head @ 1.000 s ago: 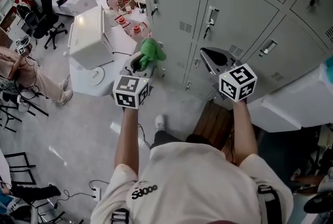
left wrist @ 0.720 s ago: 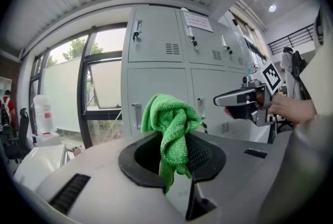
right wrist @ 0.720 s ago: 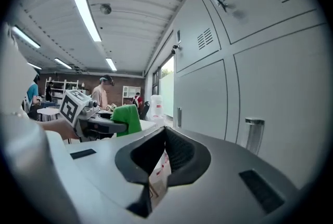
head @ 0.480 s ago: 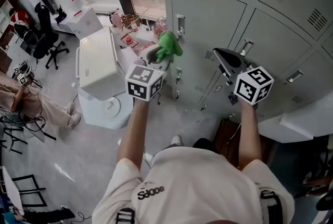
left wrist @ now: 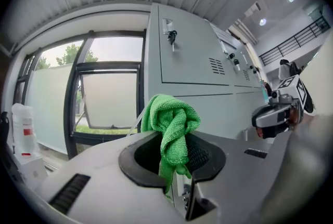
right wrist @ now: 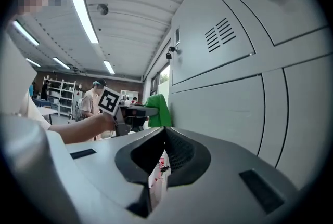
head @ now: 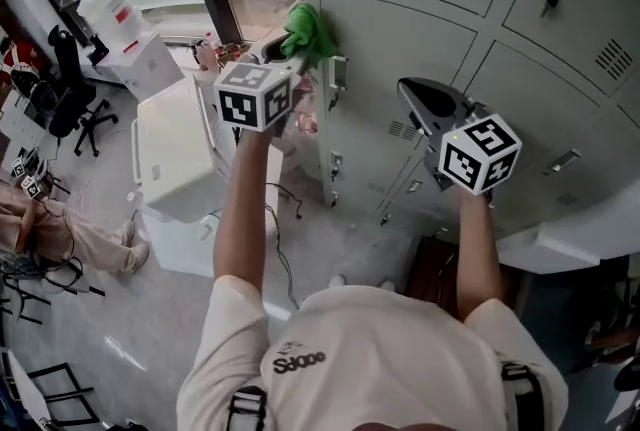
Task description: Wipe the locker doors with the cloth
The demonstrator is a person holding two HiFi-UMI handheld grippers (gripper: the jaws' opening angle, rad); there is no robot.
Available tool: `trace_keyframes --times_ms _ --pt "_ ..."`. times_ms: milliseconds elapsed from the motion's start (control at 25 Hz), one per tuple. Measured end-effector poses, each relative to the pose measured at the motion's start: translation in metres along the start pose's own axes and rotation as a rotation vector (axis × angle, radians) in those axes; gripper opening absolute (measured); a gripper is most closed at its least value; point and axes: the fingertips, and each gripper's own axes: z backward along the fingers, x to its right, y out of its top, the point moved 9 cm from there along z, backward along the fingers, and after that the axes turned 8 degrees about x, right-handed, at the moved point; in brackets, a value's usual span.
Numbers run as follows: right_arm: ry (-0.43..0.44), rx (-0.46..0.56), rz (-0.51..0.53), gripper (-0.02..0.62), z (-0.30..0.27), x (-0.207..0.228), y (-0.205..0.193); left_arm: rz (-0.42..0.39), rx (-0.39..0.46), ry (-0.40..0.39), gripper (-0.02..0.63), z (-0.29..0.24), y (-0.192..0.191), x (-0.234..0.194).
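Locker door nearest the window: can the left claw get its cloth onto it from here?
Probably yes. The left claw holds the cloth right by that locker door at its edge, with nothing seen between them.

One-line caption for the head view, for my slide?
Left gripper holds a green cloth up at a grey locker door; right gripper, empty, beside it.

Green cloth [left wrist: 171, 124], centre of the left gripper view: soft looped pile, fuzzy and fully matt. The left gripper [left wrist: 174, 160] below it shows smooth matt grey plastic with black ribbed pads that look rubbery (the right gripper [right wrist: 158, 160] has the same finish). Across the upper right of the head view, the locker doors [head: 400, 39]: pale grey painted sheet metal, smooth with a soft satin sheen. The handles [head: 337, 79] gleam as bare bright metal. Lower left, the floor [head: 120, 319] is grey and glossy.
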Motion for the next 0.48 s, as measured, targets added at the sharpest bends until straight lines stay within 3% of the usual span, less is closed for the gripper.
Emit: trace_keyframes --times_ms 200,480 --pt "-0.036 -0.007 0.033 0.008 0.013 0.015 0.001 -0.072 0.016 0.004 0.086 -0.031 0.014 -0.012" --pt "-0.128 -0.03 0.031 0.008 0.032 0.039 -0.003 -0.036 0.053 0.05 0.084 -0.043 0.016 -0.002"
